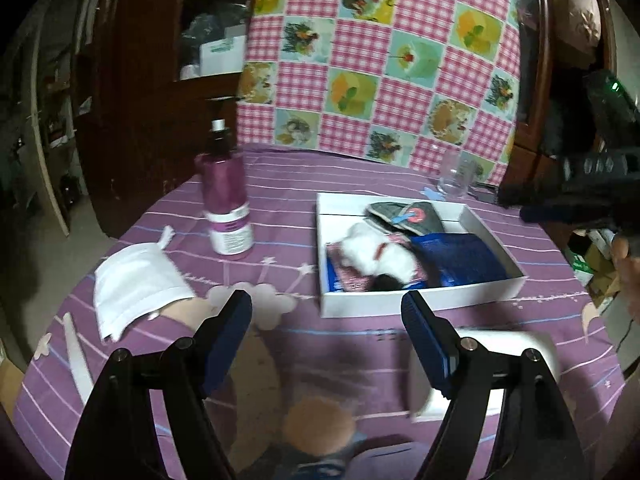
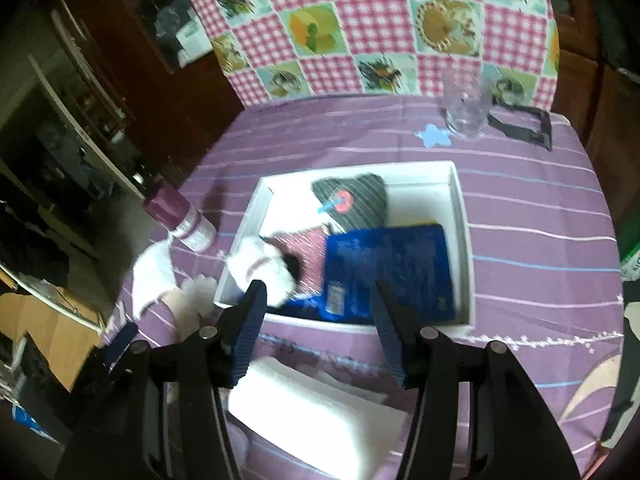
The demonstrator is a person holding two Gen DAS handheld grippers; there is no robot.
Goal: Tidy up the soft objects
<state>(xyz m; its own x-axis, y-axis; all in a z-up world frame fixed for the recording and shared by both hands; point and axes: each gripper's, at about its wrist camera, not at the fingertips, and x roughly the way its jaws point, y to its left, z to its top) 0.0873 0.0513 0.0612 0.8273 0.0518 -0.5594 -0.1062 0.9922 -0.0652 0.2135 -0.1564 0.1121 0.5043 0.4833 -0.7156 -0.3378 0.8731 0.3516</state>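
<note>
A shallow white box [image 1: 400,305] [image 2: 465,240] lies on the purple tablecloth. In it are a grey striped pouch [image 1: 404,216] [image 2: 354,200], a white fluffy toy [image 1: 376,258] [image 2: 260,266], a pink cloth [image 2: 310,248] and a blue folded cloth [image 1: 468,256] [image 2: 392,268]. A white cloth [image 1: 136,288] [image 2: 152,276] lies on the table left of the box. My left gripper [image 1: 326,314] is open and empty, hovering in front of the box. My right gripper [image 2: 320,300] is also open and empty, over the box's near edge, and its black body shows at the right edge of the left wrist view.
A purple pump bottle [image 1: 226,200] [image 2: 188,224] stands left of the box. A clear glass [image 1: 454,178] [image 2: 468,116] and a black stand [image 2: 524,128] are at the back. A white flat pad [image 2: 312,408] [image 1: 500,344] lies near the front edge. A checked cloth [image 1: 380,60] hangs behind the table.
</note>
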